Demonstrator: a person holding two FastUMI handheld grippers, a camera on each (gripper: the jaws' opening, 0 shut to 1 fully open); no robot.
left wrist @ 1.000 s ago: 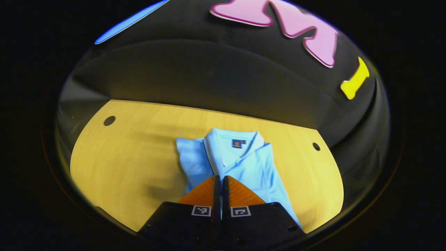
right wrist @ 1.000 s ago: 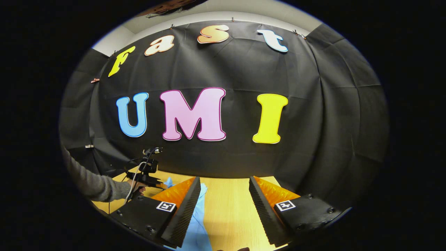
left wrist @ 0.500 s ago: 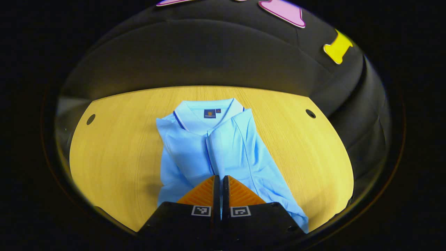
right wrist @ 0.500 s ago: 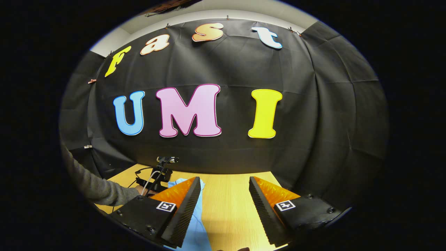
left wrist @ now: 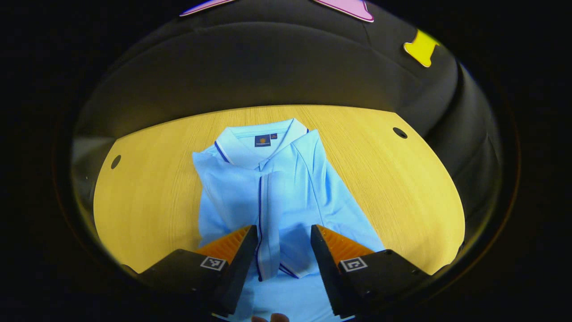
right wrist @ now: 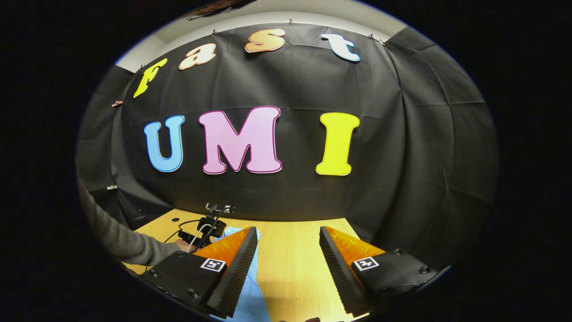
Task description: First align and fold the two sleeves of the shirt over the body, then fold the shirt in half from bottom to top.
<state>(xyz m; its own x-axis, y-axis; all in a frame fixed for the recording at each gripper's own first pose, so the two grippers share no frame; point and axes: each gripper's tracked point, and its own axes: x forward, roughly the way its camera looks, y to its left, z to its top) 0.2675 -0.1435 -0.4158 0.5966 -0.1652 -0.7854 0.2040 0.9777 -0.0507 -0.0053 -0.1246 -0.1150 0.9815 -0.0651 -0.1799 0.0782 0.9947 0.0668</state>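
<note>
The light blue shirt (left wrist: 286, 188) lies flat on the wooden counter (left wrist: 147, 197), collar toward the booth wall and hem toward the camera in the left gripper view. Both sleeves look folded in over the body: the right-hand one makes a long panel sloping from the shoulder down across the chest, and the left-hand one (left wrist: 270, 223) lies as a narrow strip with a dark trimmed edge, its cuff resting near the middle of the torso. The sleeve stage therefore reads as done, or nearly so, though the two cuffs do not sit quite level and a small straightening may be wanted. The bottom-to-top half fold has not begun, since the hem is not brought up to the collar. The left gripper (left wrist: 283, 250) hovers just over the folded left-hand sleeve with its jaws released, the cuff lying between them and neither side pressing on it. The right gripper (right wrist: 288, 261) is held well above the counter with jaws spread and nothing between them, a sliver of blue cloth under its left side. A grey sleeve (right wrist: 116, 237) reaches in farther off.
</note>
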